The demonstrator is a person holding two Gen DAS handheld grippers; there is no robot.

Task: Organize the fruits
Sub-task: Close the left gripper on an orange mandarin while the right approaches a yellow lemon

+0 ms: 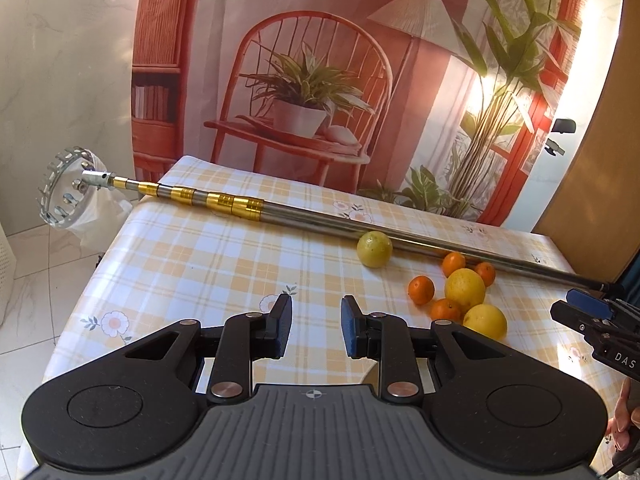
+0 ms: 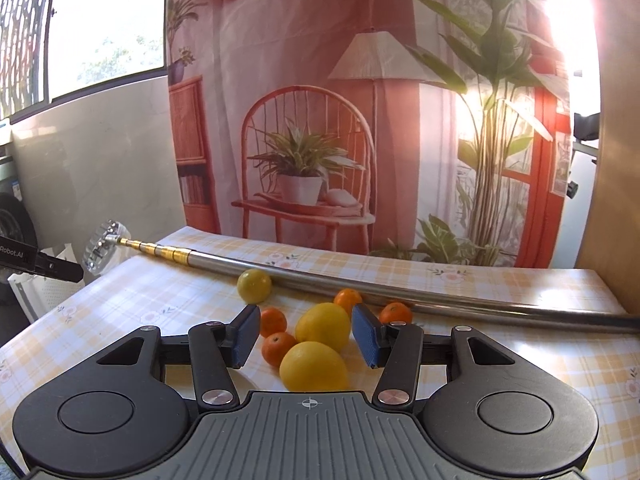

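On the checked tablecloth lie a yellow-green fruit, two yellow lemons and several small oranges. My left gripper hovers open over bare cloth, left of the fruit. My right gripper is open too, low above the fruit pile. Its blue pads flank the two lemons without touching them. Small oranges sit around them, and the yellow-green fruit lies farther back. The right gripper's tip also shows at the left wrist view's right edge.
A long telescopic fruit-picker pole lies across the table behind the fruit, its toothed ring and clear bag hanging past the far left corner. A printed backdrop hangs behind the table. Tiled floor lies to the left.
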